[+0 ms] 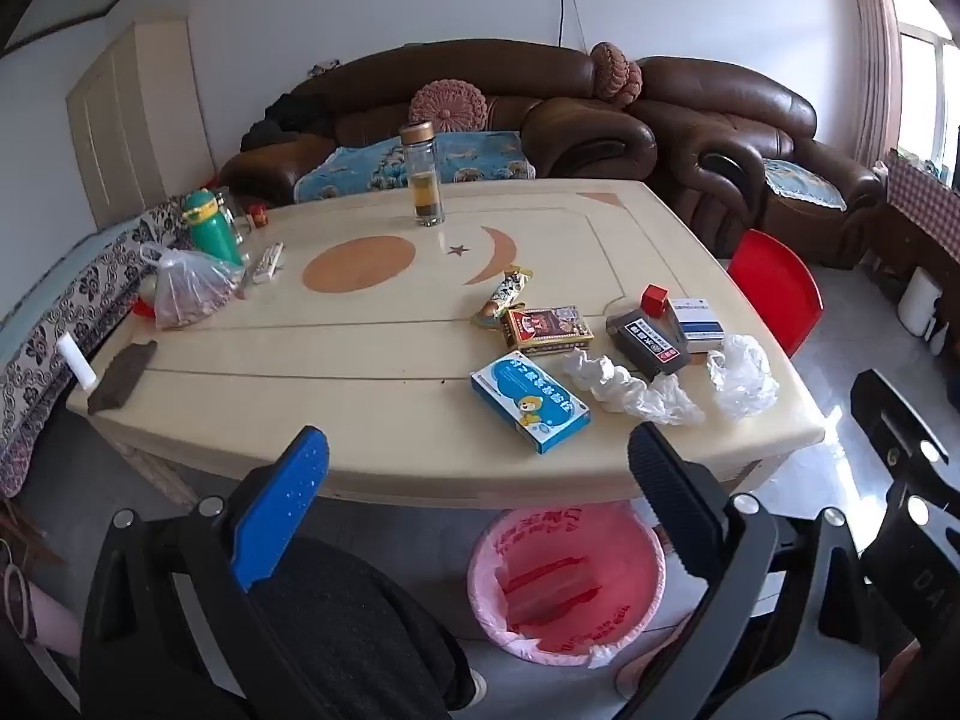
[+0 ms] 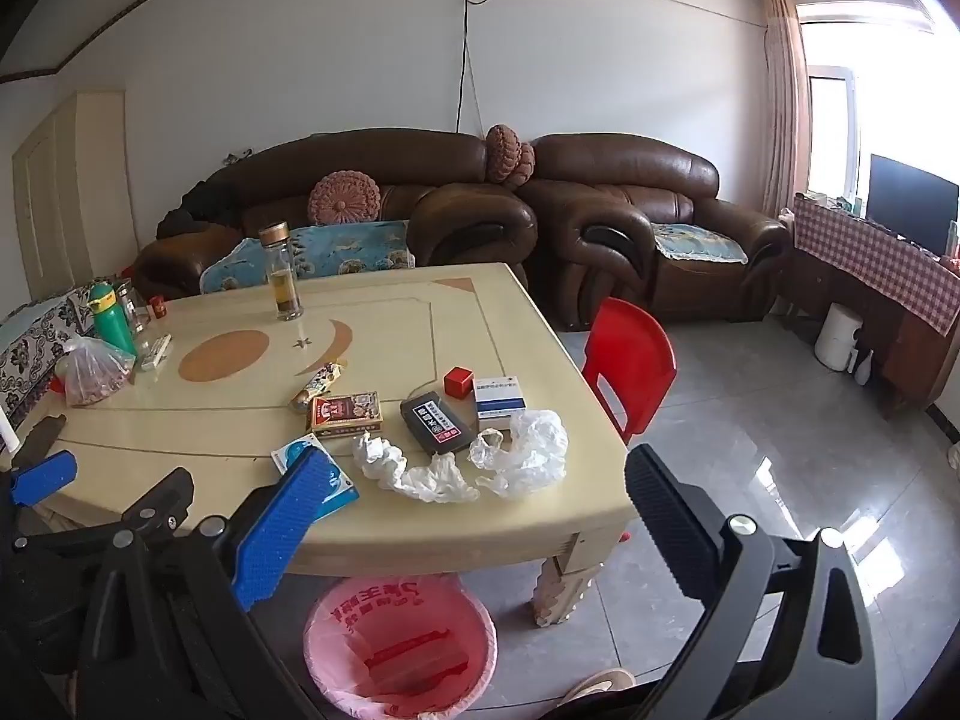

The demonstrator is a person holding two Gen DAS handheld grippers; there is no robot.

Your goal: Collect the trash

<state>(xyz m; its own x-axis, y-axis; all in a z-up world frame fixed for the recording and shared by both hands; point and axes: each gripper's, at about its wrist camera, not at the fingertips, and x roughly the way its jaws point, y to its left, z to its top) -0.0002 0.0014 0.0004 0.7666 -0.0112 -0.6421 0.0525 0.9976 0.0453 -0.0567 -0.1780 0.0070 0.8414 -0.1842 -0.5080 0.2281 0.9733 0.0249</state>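
Note:
Crumpled white tissue (image 1: 594,375) (image 2: 384,459) and clear plastic wrap (image 1: 741,384) (image 2: 528,450) lie near the cream table's (image 1: 360,360) (image 2: 510,516) front right corner. Around them lie a snack wrapper (image 1: 504,294), a blue medicine box (image 1: 528,399), a red-brown box (image 1: 549,330), a black case (image 1: 648,339), a white box (image 1: 696,321) and a red cube (image 1: 654,298). A pink-lined bin (image 1: 567,582) (image 2: 399,648) stands on the floor under the table's edge. My left gripper (image 1: 479,438) and right gripper (image 2: 478,457) both hover open and empty in front of the table.
A glass bottle (image 1: 423,174), a green flask (image 1: 210,228) and a filled plastic bag (image 1: 186,291) stand at the table's far and left sides. A red chair (image 1: 774,288) is at the right, with brown sofas behind. A person's dark-trousered leg (image 1: 336,618) is below my left gripper.

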